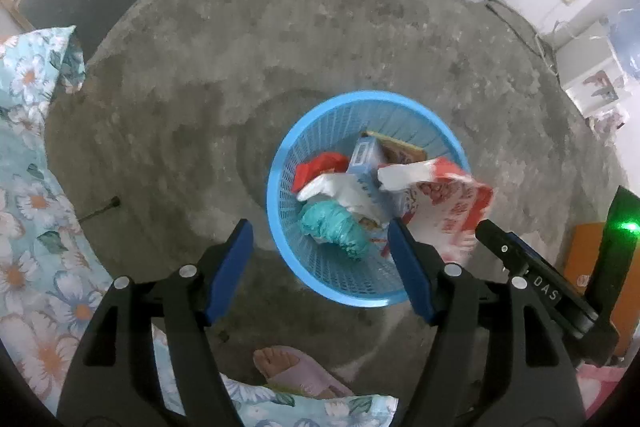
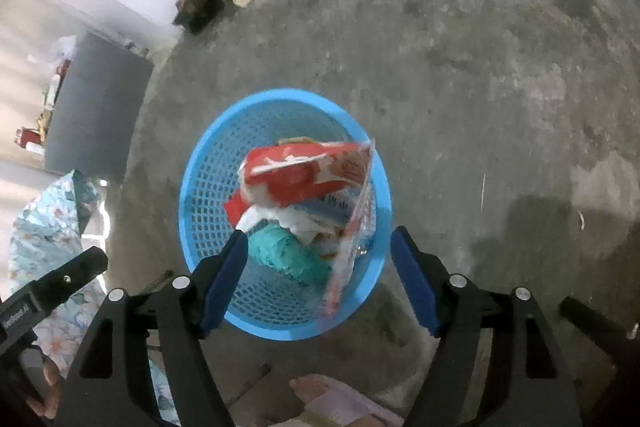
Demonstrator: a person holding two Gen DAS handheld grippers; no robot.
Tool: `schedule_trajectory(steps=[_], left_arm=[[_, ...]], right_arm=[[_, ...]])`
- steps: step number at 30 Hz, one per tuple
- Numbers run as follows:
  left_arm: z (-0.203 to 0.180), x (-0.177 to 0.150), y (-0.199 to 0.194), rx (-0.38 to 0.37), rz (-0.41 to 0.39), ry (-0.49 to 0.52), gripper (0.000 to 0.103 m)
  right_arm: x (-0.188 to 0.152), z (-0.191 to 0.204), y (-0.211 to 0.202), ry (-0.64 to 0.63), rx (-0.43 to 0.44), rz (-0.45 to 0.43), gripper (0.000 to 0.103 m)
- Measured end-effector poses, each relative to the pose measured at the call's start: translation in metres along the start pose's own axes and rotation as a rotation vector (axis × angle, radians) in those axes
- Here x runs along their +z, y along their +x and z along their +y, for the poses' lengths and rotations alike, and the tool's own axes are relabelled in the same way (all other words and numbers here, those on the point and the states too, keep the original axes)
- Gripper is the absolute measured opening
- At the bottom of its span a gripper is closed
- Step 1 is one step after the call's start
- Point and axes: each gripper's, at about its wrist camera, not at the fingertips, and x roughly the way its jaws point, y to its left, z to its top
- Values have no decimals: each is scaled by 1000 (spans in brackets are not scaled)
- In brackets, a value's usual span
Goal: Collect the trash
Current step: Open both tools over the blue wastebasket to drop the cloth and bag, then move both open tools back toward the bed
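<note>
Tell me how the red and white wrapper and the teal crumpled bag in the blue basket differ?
The red and white wrapper is large, printed and fairly flat, while the teal bag is plain and scrunched into a ball. The wrapper is blurred and sits at the top, sticking out over the blue basket rim; the teal bag lies lower down inside. Both are trash at the basket, and neither claw grips them: left claw and right claw are open.
</note>
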Motion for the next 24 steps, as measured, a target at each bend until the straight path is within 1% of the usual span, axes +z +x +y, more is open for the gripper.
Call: schedule_trajectory(steps=[5, 8, 13, 14, 16, 18, 20, 21, 23, 24], left_arm=[[-2, -5, -32, -19, -67, 0, 69], [0, -13, -60, -39, -112, 6, 71], [11, -33, -123, -97, -221, -21, 75], [15, -40, -141, -109, -258, -30, 78], [23, -53, -167, -114, -306, -38, 80], [34, -69, -192, -115, -344, -53, 82], [48, -86, -212, -110, -379, -79, 83], [58, -99, -225, -106, -400, -93, 83], [74, -121, -244, -93, -430, -122, 83], [87, -139, -258, -86, -460, -152, 83]], right_arm=[[1, -9, -15, 57, 38, -26, 72], [-8, -11, -28, 79, 67, -42, 72], [-32, -1, -60, 87, 123, -88, 72], [-40, 7, -71, 71, 134, -105, 72], [-51, 21, -87, 43, 159, -125, 72], [-61, 36, -102, 8, 185, -144, 77], [-71, 53, -118, -32, 216, -163, 80], [-75, 61, -125, -58, 231, -164, 82], [-86, 81, -140, -117, 268, -166, 83], [-90, 88, -146, -137, 283, -168, 83]])
